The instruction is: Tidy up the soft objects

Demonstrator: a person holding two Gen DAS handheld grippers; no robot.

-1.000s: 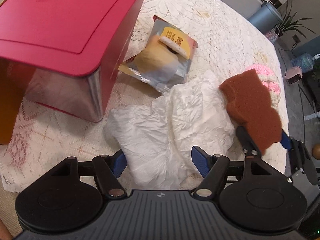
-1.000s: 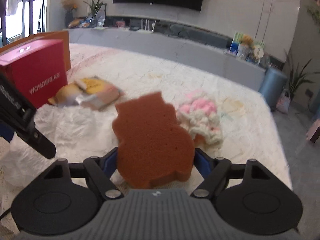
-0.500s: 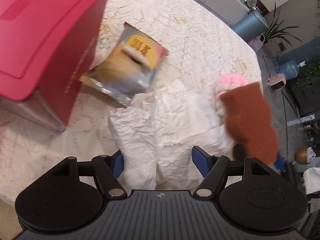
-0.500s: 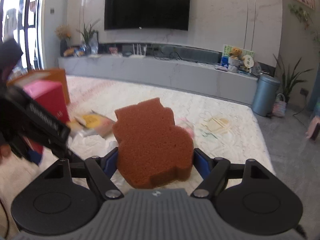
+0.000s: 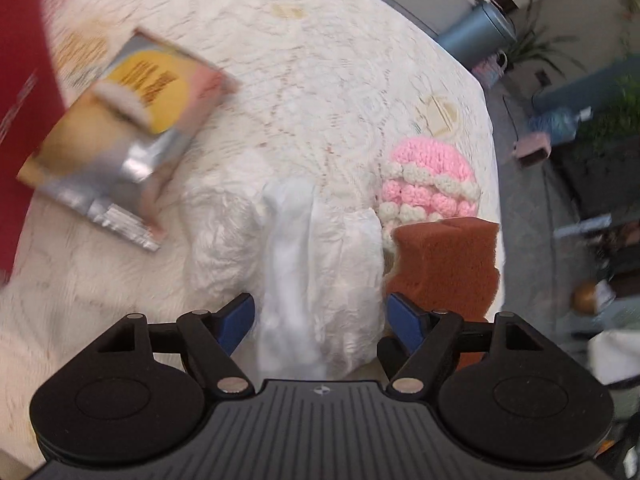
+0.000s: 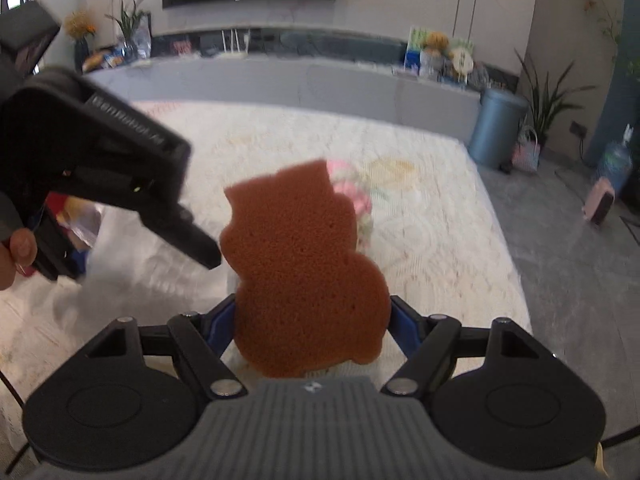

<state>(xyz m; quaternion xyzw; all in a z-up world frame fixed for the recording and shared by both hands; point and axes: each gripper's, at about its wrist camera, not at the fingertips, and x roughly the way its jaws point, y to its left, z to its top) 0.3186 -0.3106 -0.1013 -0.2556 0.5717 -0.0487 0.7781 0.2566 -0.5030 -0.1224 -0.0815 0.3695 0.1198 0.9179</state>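
My left gripper (image 5: 322, 316) points down over a crumpled white plastic bag (image 5: 320, 248) on the lace-covered table (image 5: 340, 60). Its jaws are opening; the bag lies between the blue pads without being pressed. A brown animal-shaped sponge (image 6: 296, 264) stands upright with my right gripper (image 6: 312, 316) shut on it. That sponge (image 5: 444, 264) shows just right of the left gripper's right finger. A pink and cream crocheted piece (image 5: 428, 176) lies behind the sponge. In the right wrist view one left finger (image 6: 192, 240) reaches in close to the sponge's left edge.
A foil snack packet (image 5: 124, 132) lies at the left, beside a red box (image 5: 20, 80) at the frame edge. A person's hand (image 6: 16, 252) grips the left tool. The table edge runs at the right, with a blue bin (image 6: 500, 132) on the floor beyond.
The left gripper has moved right across the table: the red box slid to the frame's left edge and the pink crochet came into view. It now sits close beside the held sponge.
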